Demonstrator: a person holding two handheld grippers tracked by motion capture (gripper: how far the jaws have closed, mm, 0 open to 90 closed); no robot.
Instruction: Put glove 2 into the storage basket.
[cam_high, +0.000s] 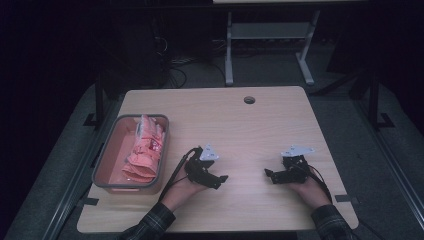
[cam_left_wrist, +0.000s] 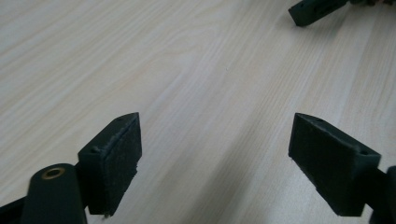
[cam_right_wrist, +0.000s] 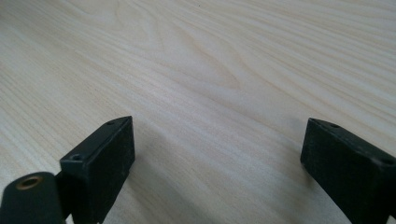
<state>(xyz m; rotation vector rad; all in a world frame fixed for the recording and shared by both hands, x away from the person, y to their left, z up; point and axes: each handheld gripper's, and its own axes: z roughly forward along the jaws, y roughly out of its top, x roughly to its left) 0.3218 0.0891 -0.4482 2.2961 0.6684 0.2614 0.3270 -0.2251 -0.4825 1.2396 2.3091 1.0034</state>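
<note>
Two hands rest on the near part of a light wooden table (cam_high: 250, 130), each holding a black gripper. My left gripper (cam_high: 220, 180) points right and lies low over the wood. In its own view the left gripper (cam_left_wrist: 215, 154) is open, with bare table between the pads. My right gripper (cam_high: 270, 175) points left, facing it across a short gap. Seen from its own camera, the right gripper (cam_right_wrist: 217, 158) is open too, with nothing between its pads. A jaw tip of the right gripper (cam_left_wrist: 308, 11) shows at the top right of the left gripper view.
A grey-rimmed bin (cam_high: 131, 118) stands at the table's left side, holding several pink packets (cam_high: 145, 155). A round cable hole (cam_high: 249, 99) sits near the far edge. Beyond the table a metal stand (cam_high: 270, 30) and cables are on the dark floor.
</note>
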